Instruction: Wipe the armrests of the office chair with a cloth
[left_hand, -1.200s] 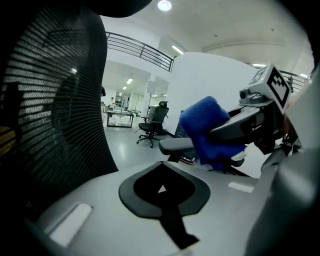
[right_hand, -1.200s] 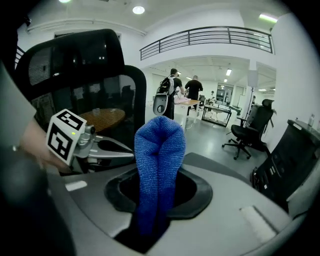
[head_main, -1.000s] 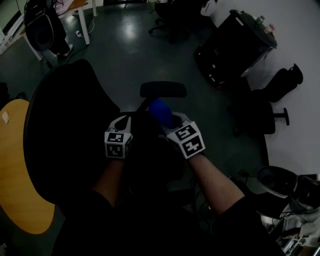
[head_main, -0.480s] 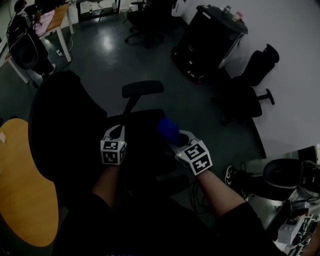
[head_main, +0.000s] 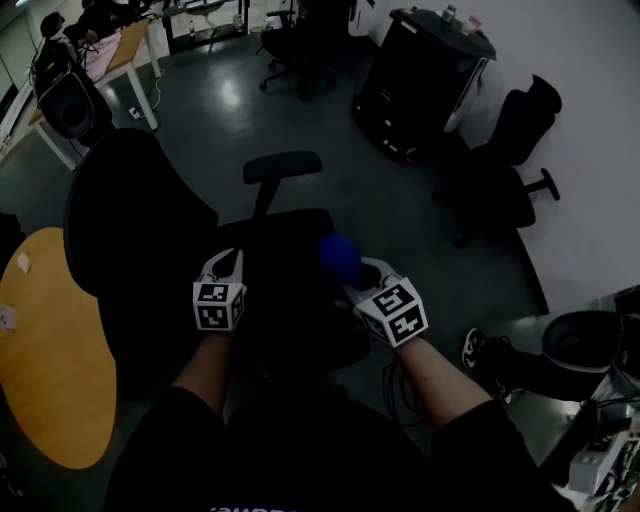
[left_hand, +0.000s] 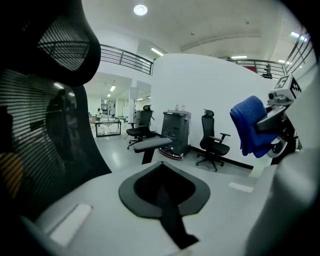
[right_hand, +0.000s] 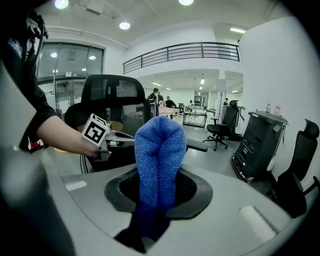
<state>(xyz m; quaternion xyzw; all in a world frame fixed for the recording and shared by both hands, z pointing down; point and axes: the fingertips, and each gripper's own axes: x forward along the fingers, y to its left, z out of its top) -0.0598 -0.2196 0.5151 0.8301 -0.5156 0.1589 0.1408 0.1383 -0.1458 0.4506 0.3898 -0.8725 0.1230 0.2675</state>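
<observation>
Cloth (head_main: 339, 256) has drawn back from the armrest (head_main: 283, 166); the wipe looks paused.
Right gripper (head_main: 360, 272) pinches the cloth over the seat (head_main: 285, 250), armrest apart at 11 o'clock. Left gripper (head_main: 222, 262), at 9 o'clock, has jaws pressed together, empty. Next, carry the cloth onto the armrest.

Open office: swivel chairs (head_main: 497, 187), desks (head_main: 128, 46), mezzanine railing (right_hand: 184, 50) overhead.
</observation>
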